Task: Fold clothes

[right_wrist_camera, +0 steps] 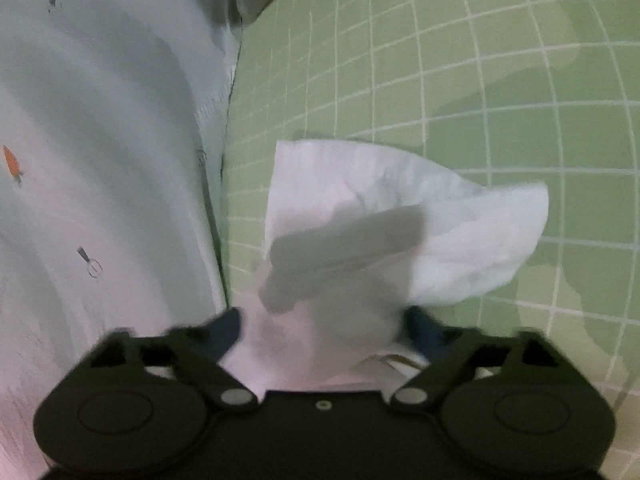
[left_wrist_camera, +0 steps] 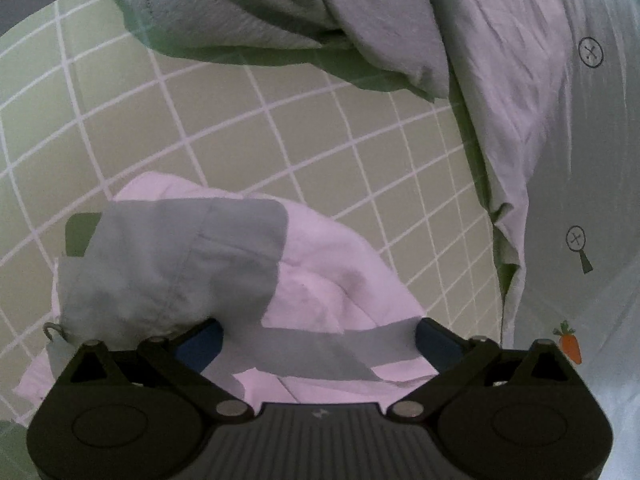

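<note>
white garment [left_wrist_camera: 320,272]: crumpled, loosely bunched, flat on green grid mat | pale printed garment [left_wrist_camera: 592,184]: carrot and racket motifs, spread beside it, apart | grey-white garment [left_wrist_camera: 248,4]: rumpled heap farther off | right view blurred: white garment [right_wrist_camera: 400,216] seems folded over

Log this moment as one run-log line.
left gripper: jaws open over white garment | right gripper: jaws open | surface: green grid mat
</note>
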`<state>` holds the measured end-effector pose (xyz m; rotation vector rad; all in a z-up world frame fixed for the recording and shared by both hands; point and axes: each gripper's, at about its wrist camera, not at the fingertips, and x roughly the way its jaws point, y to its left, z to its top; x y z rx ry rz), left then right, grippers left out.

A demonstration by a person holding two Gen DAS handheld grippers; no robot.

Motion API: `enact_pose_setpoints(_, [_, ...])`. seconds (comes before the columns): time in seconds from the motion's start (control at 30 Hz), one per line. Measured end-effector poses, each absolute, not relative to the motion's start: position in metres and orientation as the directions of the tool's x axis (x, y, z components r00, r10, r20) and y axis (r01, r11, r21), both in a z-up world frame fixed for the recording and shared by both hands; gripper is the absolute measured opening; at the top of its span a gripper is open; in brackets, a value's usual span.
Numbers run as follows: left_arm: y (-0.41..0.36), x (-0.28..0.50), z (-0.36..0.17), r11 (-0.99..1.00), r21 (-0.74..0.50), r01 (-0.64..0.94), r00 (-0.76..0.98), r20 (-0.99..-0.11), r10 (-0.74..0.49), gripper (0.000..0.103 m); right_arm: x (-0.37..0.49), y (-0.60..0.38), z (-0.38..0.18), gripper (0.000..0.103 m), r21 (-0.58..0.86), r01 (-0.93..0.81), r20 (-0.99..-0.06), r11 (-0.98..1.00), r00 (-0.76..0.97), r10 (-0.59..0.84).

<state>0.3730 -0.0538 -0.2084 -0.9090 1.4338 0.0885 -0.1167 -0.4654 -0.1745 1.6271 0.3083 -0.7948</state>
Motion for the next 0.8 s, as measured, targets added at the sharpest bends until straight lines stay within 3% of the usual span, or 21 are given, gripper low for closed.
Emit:
enact_pose_setpoints(0.07, [-0.049, 0.369, -0.207, 0.667, -0.477, -0.572, 0.196, -0.870, -0.453, 0.066, -0.113, -0.466, -0.171, 0.061, 0.752, 0.635, -0.660, -0.178, 0.718, -0.223])
enact_pose_setpoints(0.1, [-0.046, 0.366, -0.207, 0.658, -0.492, -0.570, 0.209, -0.861, -0.464, 0.059, -0.116, -0.469, -0.170, 0.050, 0.751, 0.641, -0.659, -0.156, 0.715, -0.233])
enact_pose_setpoints(0.13, [-0.044, 0.364, -0.206, 0.648, -0.508, -0.568, 0.221, -0.852, -0.475, 0.042, -0.117, -0.470, -0.166, 0.045, 0.755, 0.641, -0.653, -0.137, 0.718, -0.241])
enact_pose_setpoints(0.2, [-0.041, 0.357, -0.203, 0.635, -0.533, -0.558, 0.248, -0.838, -0.485, 0.030, -0.121, -0.474, -0.160, 0.025, 0.761, 0.642, -0.640, -0.093, 0.721, -0.265])
enact_pose_setpoints(0.27, [-0.046, 0.350, -0.187, 0.676, -0.537, -0.505, 0.293, -0.843, -0.451, 0.016, -0.128, -0.482, -0.146, 0.020, 0.756, 0.654, -0.628, -0.017, 0.718, -0.300])
enact_pose_setpoints(0.43, [-0.056, 0.323, -0.136, 0.753, -0.547, -0.367, 0.414, -0.820, -0.394, 0.010, -0.154, -0.489, -0.098, 0.015, 0.747, 0.650, -0.555, 0.139, 0.725, -0.409])
enact_pose_setpoints(0.6, [-0.037, 0.281, -0.089, 0.756, -0.581, -0.301, 0.526, -0.762, -0.377, 0.009, -0.198, -0.500, -0.061, 0.013, 0.762, 0.610, -0.472, 0.217, 0.753, -0.459])
enact_pose_setpoints(0.8, [-0.003, 0.203, -0.048, 0.715, -0.639, -0.284, 0.635, -0.684, -0.359, 0.009, -0.272, -0.520, -0.035, 0.013, 0.762, 0.604, -0.438, 0.233, 0.746, -0.502])
